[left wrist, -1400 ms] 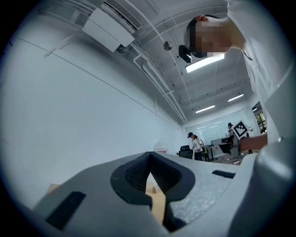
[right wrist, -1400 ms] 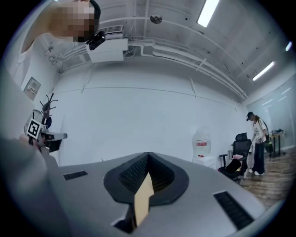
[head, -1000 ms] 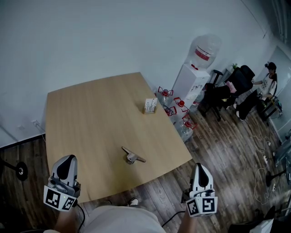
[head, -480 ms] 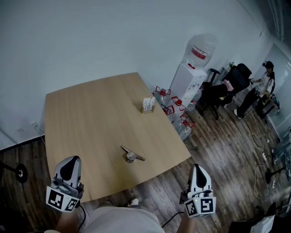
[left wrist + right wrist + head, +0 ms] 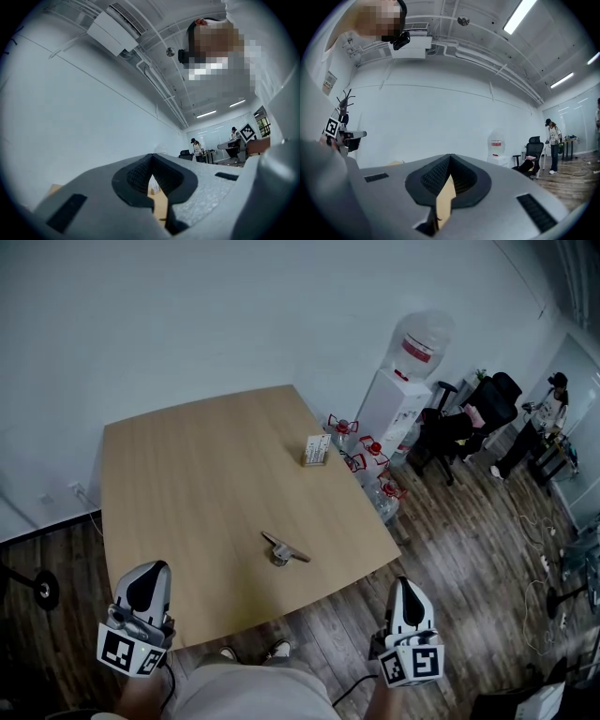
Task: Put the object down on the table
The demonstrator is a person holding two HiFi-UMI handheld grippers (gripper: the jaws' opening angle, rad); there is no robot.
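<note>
The light wood table [image 5: 178,474] is set on plank flooring [image 5: 469,549]. A jug [image 5: 419,345] is mounted on the white dispenser [image 5: 392,409]; clear floor jugs [image 5: 382,502], possibly empty, are clustered beside it. The metal object [image 5: 284,550] is laid on the table, near its front edge. The left gripper [image 5: 147,579] and right gripper [image 5: 406,589] are held pressed together, with nothing pinched.

One left gripper [image 5: 148,570] and one right gripper [image 5: 406,583] make two, and beyond their jaws stand one table [image 5: 187,474], one tool [image 5: 284,550], one box [image 5: 316,450] and one cooler [image 5: 398,395].
</note>
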